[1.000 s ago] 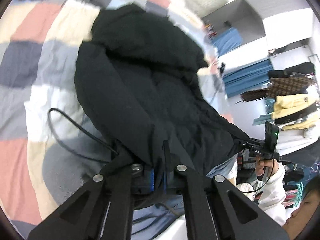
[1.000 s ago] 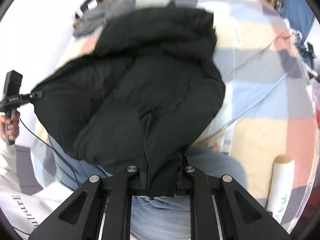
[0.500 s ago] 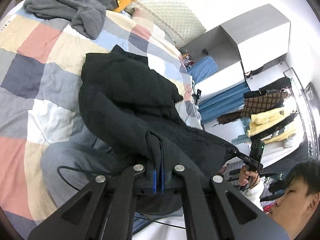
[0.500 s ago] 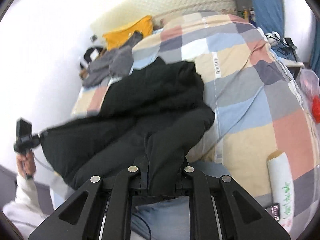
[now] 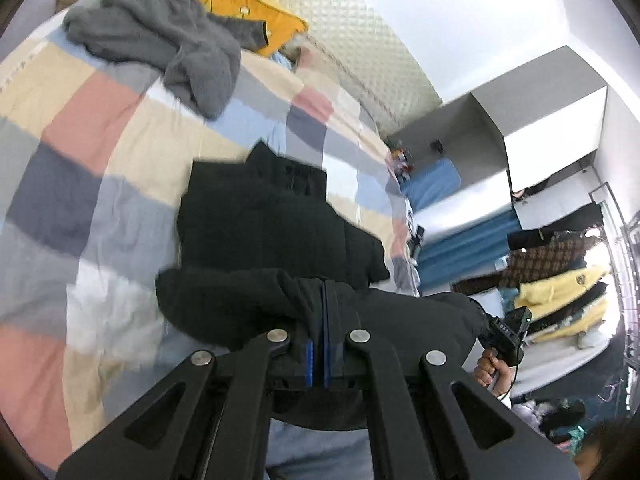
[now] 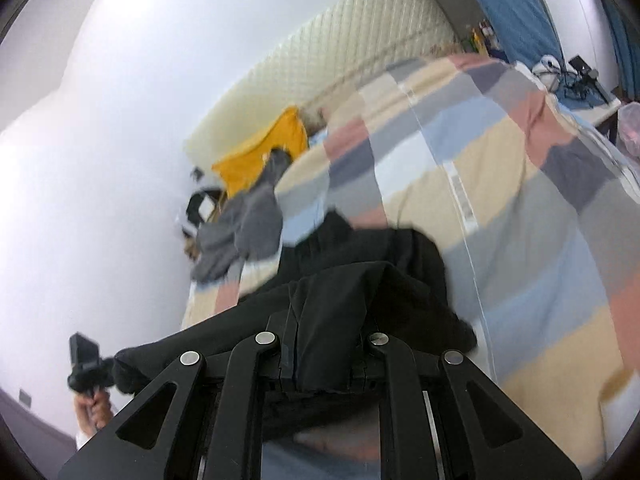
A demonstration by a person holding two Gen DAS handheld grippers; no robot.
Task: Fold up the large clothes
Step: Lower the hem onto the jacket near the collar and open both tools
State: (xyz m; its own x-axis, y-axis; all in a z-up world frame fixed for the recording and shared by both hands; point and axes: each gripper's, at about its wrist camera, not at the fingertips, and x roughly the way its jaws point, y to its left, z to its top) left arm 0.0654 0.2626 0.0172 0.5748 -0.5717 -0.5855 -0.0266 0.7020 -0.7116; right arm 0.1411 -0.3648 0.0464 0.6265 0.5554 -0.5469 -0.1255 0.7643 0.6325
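We take the black padded jacket (image 5: 264, 232) as our landmark. Its collar end lies on the bed's checked duvet (image 5: 80, 128), while its near edge is raised off the duvet and stretched between the two claws. The left claw (image 5: 318, 336), seen from its own wrist camera, has its blue-padded jaws pressed together on a fold of the jacket's edge. The right claw (image 6: 326, 356), seen from the right wrist camera, stands narrow, with a thick bunch of the same black fabric (image 6: 340, 304) pinched between its jaws and hanging out below them. At the jacket's right end in the left view we see the person's right hand (image 5: 490, 372) gripping the other device's handle; at the jacket's left end in the right view we see the left hand (image 6: 94, 408) doing likewise, though blurred. Beyond the jacket's collar, towards the quilted headboard (image 5: 360, 48), a crumpled grey fleece garment (image 5: 168, 44) lies on the duvet, and a yellow garment (image 5: 240, 0) rests just behind it. To the right of the jacket, off the bed, clothes hang on a rack (image 5: 560, 280).
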